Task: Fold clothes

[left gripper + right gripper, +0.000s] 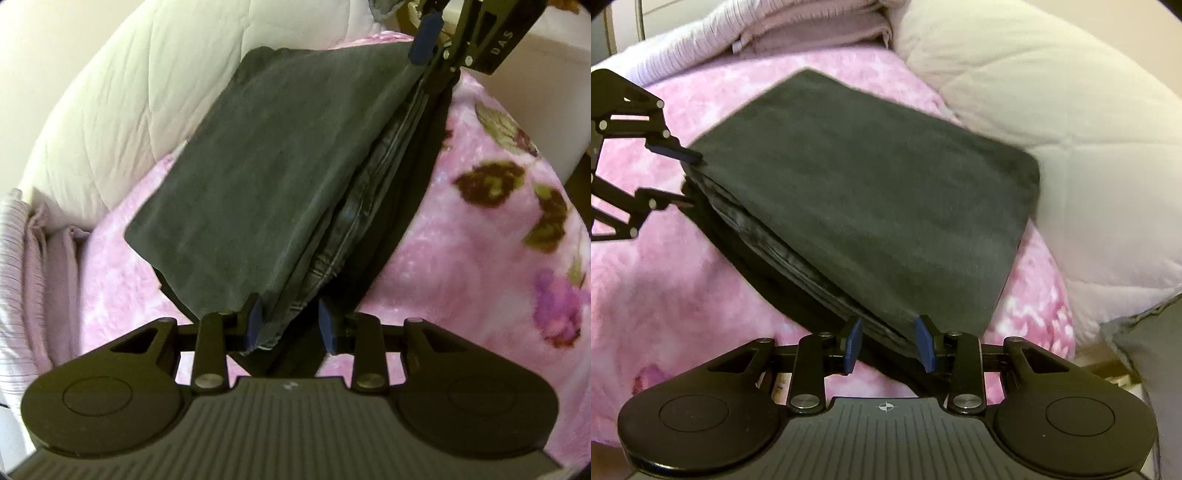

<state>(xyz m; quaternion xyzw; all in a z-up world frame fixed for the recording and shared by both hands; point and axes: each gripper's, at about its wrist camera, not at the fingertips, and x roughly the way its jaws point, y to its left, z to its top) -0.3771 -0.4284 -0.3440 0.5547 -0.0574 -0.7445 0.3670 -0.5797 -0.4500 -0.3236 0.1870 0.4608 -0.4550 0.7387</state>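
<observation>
A dark grey folded garment [280, 162] lies on a pink flowered blanket [480, 236], its layered edge with seams facing the grippers. My left gripper [291, 326] stands open at the garment's near corner. The cloth rests against the left pad [255, 325], with a gap to the right pad. In the right wrist view the same garment [871, 192] fills the space between the pads of my right gripper [889, 345], which is shut on its thick folded edge. The left gripper [683, 177] shows at the far corner, and the right gripper [437, 46] at the top of the left wrist view.
A white quilted duvet [1052, 110] is bunched right behind the garment. Lilac striped bedding [746, 26] is stacked beside the duvet. A grey cushion [1152, 354] sits at the right edge. The blanket's edge drops off past the flowers [554, 155].
</observation>
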